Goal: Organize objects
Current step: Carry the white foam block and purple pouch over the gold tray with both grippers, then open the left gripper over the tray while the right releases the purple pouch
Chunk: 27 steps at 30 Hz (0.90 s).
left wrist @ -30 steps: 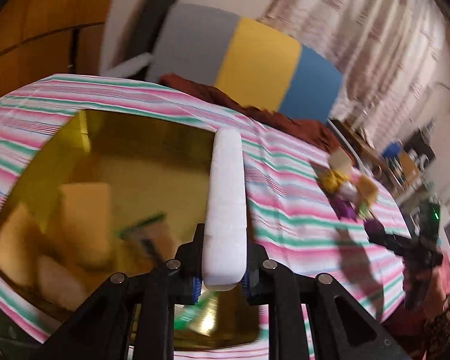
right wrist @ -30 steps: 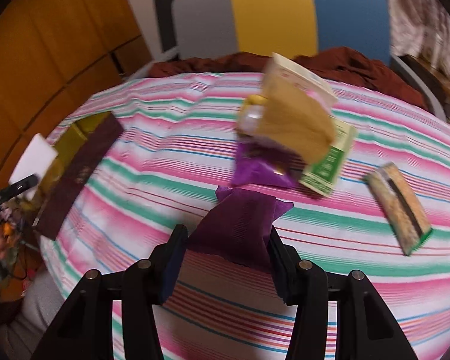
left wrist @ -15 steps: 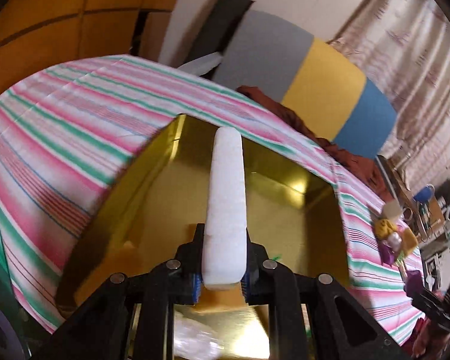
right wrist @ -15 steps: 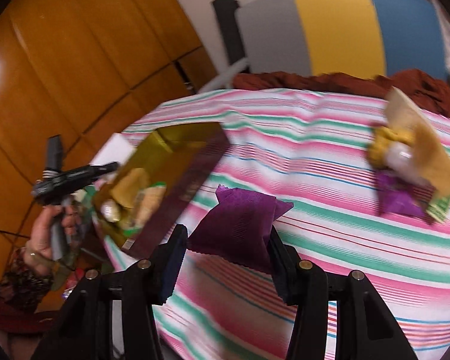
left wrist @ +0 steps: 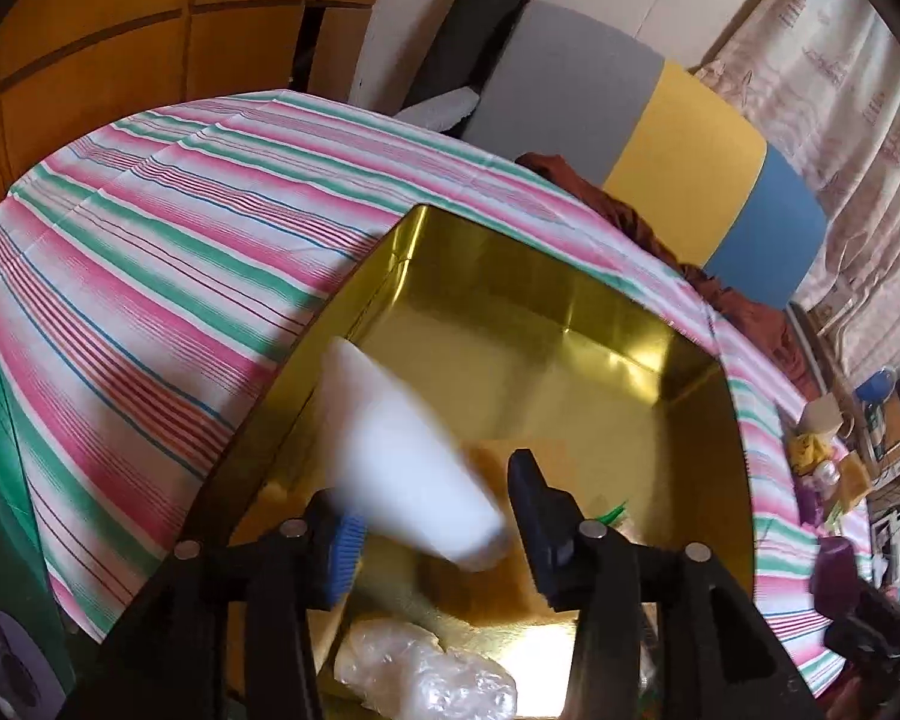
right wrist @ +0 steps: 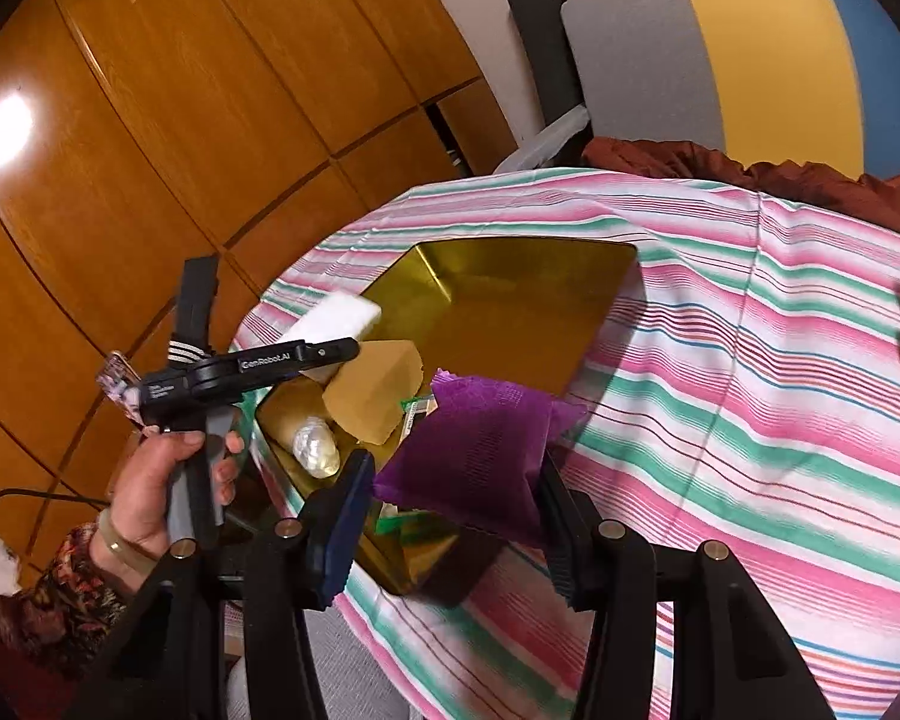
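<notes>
Tricolour chair, wooden panelling

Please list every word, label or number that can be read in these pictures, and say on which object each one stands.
"GenRobot.AI": white letters on the black arm of the left gripper, seen from the right wrist view.
A second small white label on the same gripper's body, nearer the hand: too small to read.
Green snack packet in the gold box: print too blurred to read.

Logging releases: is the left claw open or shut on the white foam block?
Open. The left claw stands spread wider than the white foam block, which is blurred and tilted over the gold tin box.
</notes>
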### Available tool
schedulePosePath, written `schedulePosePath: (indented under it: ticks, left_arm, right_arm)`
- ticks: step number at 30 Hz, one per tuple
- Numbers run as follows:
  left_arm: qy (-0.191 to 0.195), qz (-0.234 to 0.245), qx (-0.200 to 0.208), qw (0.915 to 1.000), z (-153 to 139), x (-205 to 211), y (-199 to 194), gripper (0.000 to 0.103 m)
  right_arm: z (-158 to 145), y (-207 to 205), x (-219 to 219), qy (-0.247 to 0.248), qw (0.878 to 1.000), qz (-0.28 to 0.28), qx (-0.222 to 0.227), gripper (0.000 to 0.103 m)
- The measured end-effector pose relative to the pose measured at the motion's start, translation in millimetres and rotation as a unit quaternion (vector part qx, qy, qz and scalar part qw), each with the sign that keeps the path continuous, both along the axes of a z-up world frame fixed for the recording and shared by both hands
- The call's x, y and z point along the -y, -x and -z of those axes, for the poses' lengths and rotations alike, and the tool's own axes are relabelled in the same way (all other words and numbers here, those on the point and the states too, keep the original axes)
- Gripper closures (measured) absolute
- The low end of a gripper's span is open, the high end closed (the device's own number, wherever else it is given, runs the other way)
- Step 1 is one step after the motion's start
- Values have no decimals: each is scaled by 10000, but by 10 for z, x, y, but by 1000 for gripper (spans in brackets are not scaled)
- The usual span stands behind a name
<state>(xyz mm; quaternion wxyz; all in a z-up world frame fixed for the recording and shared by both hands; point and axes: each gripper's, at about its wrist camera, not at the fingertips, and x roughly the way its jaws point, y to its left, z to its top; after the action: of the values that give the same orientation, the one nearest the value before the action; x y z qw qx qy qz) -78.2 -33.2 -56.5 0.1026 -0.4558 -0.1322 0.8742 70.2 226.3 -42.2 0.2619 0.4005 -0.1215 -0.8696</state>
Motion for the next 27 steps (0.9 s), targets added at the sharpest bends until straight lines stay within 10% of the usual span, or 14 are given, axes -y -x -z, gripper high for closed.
schedulePosePath:
  ticks: [11, 27]
  left_arm:
    - [-414, -852, -640, 9934, -402, 340, -226, 55]
    - [-556, -717, -741, 9931, -560, 234, -300, 55]
  right_arm:
    - [132, 249, 397, -636, 9979, 102, 1, 51]
    - [250, 413, 736, -1636, 9856, 249, -342, 37]
